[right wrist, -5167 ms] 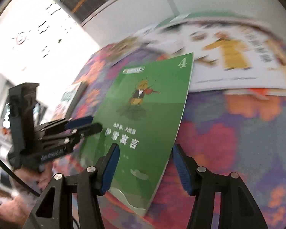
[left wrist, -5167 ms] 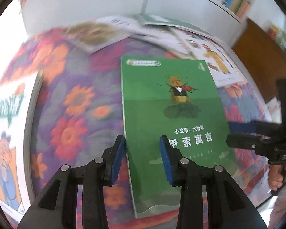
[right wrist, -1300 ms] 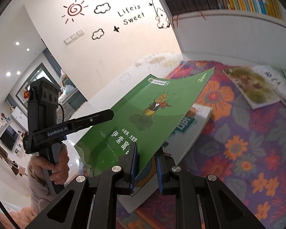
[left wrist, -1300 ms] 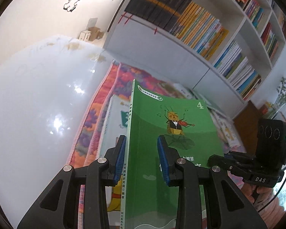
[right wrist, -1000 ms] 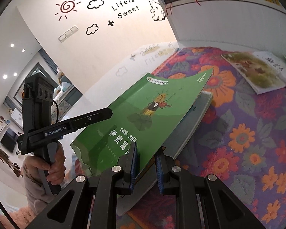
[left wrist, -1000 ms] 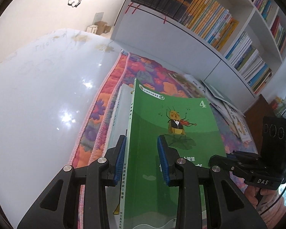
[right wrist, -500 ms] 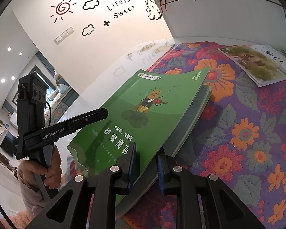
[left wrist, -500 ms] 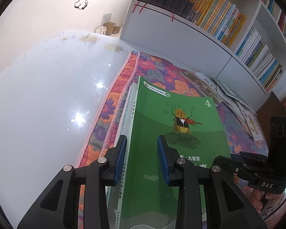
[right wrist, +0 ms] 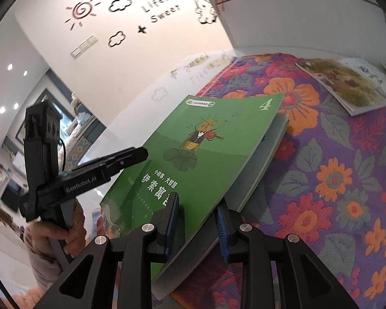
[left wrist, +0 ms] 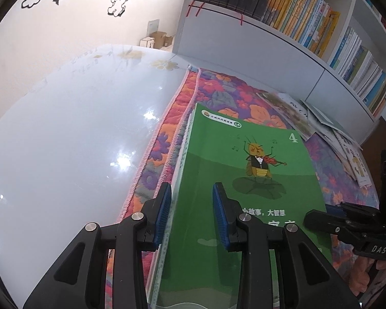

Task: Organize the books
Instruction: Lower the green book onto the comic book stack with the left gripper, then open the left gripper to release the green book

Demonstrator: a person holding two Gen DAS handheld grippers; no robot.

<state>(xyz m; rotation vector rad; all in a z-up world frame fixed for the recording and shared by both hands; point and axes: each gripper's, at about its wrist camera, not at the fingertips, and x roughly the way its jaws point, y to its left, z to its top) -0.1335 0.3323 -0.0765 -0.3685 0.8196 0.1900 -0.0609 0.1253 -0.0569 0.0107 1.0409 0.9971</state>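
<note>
The green book (right wrist: 208,154) has come down onto the grey book (right wrist: 260,162) on the flowered rug (right wrist: 334,180).
Right gripper (right wrist: 196,221), jaws just opening, straddles its corner loosely; left gripper (left wrist: 191,215) stays clamped, narrow, on the spine edge.

**Book laid on another book at the rug's edge**

A book (left wrist: 249,180) is laid on a second book (right wrist: 265,154), both on the rug (left wrist: 218,95) beside the bare floor (left wrist: 77,128). The left tool (left wrist: 191,216) is set at its spine edge, the right tool (right wrist: 196,221) at its opposite edge. More books (left wrist: 290,110) are spread further back, before the bookshelf (left wrist: 308,25).
</note>
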